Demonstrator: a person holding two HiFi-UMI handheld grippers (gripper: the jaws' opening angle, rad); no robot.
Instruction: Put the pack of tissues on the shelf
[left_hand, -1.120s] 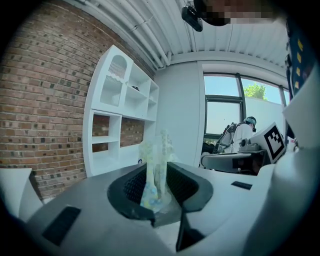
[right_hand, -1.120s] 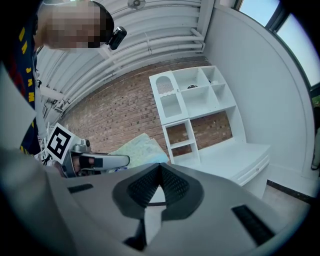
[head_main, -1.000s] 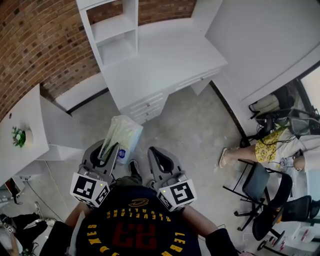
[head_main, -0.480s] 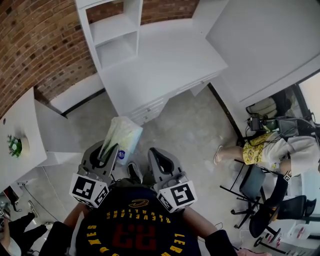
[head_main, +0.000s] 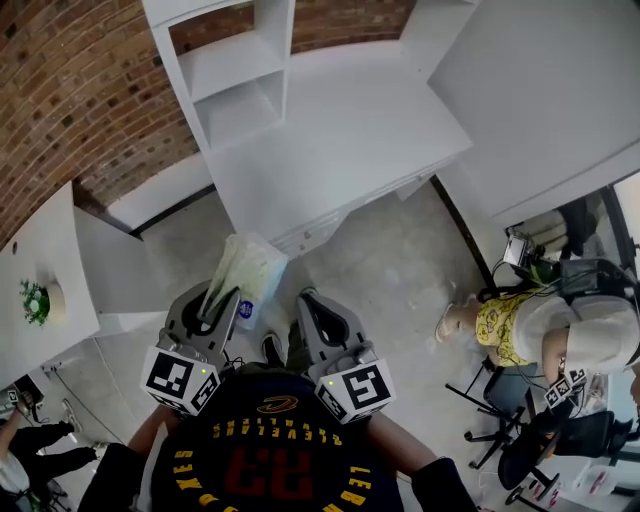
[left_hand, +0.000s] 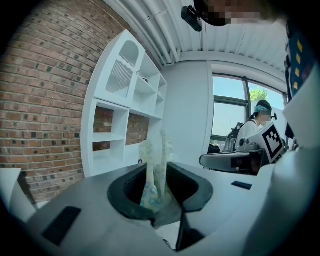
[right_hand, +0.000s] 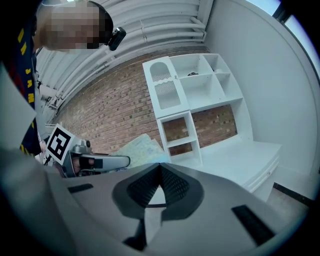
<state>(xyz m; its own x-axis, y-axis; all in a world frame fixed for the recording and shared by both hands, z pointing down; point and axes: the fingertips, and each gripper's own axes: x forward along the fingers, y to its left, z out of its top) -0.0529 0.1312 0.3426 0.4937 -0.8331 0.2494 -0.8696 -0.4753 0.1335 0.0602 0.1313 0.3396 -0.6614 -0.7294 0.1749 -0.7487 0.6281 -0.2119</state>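
The pack of tissues (head_main: 245, 272), pale green and white with a blue spot, stands up from my left gripper (head_main: 212, 312), which is shut on its lower edge. In the left gripper view the pack (left_hand: 156, 167) rises thin and upright between the dark jaws. My right gripper (head_main: 312, 312) is beside it, shut with nothing in it; the right gripper view shows its jaws (right_hand: 160, 186) meeting at a point. The white shelf unit (head_main: 232, 75) with open compartments stands ahead against the brick wall, over a white desk (head_main: 330, 140). The same shelf unit (left_hand: 122, 125) shows left of the pack.
A white side table (head_main: 40, 280) with a small green plant (head_main: 38, 300) is at the left. A seated person in yellow (head_main: 520, 320) and black chairs (head_main: 560, 440) are at the right. Bare concrete floor (head_main: 390, 270) lies between me and the desk.
The view has drifted slightly; the desk and shelf sit a little lower and nearer in the head view. Both grippers keep the same pose and the left still holds the pack.
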